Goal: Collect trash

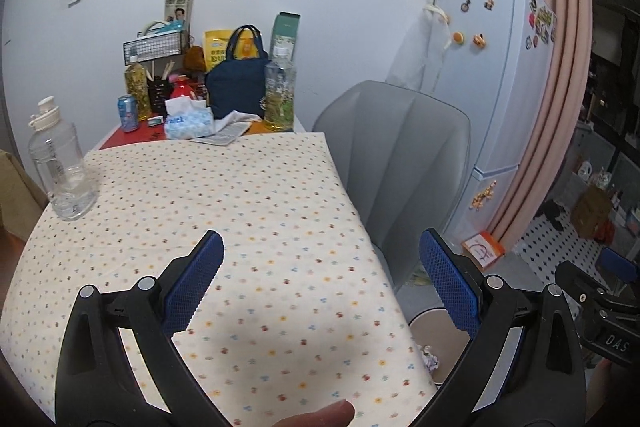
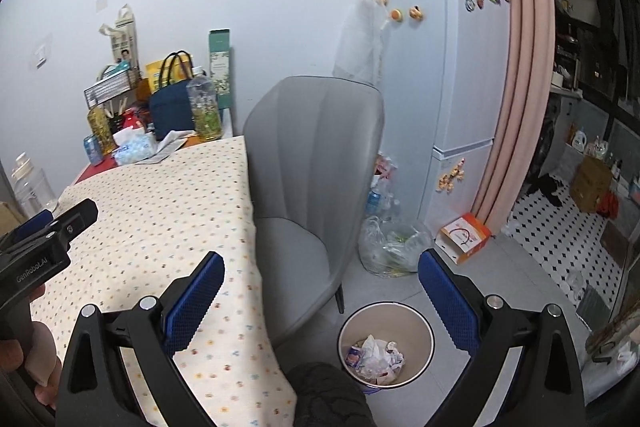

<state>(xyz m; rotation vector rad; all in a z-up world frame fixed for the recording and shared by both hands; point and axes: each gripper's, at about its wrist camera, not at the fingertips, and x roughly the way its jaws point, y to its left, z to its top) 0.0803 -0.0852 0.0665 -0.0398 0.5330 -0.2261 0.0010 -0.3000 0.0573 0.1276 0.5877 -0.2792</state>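
The trash (image 2: 376, 351) lay in the bottom of the round bin (image 2: 427, 325) on the floor, beside the table's near corner and in front of the grey chair (image 2: 316, 163): crumpled white paper or tissue with a scrap of printed wrapper among it. It looked light, soft and easily crushed, so a pinch on any raised fold would likely do, with little grip force; loose bits could slip out between the pads. No more of it showed on the dotted tablecloth (image 1: 224, 195), which was bare in its near part.

The right gripper (image 2: 320, 297) hung above the bin and the table edge, its blue-padded jaws wide apart with nothing between them. The left gripper (image 1: 320, 275) hovered over the tablecloth, likewise spread wide and empty; a fingertip showed at the bottom edge of its view.

Further off, a clear water bottle (image 1: 60, 163) stood at the cloth's left edge, and the far end of the table carried a blue can (image 1: 128, 113), a tissue pack (image 1: 188, 121), a navy bag (image 1: 236, 83) and a tall bottle (image 1: 280, 91). A clear plastic sack (image 2: 392, 243) and an orange-and-white box (image 2: 464, 237) sat on the floor by the fridge (image 2: 448, 75).

Readable writing: "GenRobot.AI" on the left gripper's body in the right view, "DAS" on the right gripper's in the left view; the tissue pack's lettering was too blurred to read
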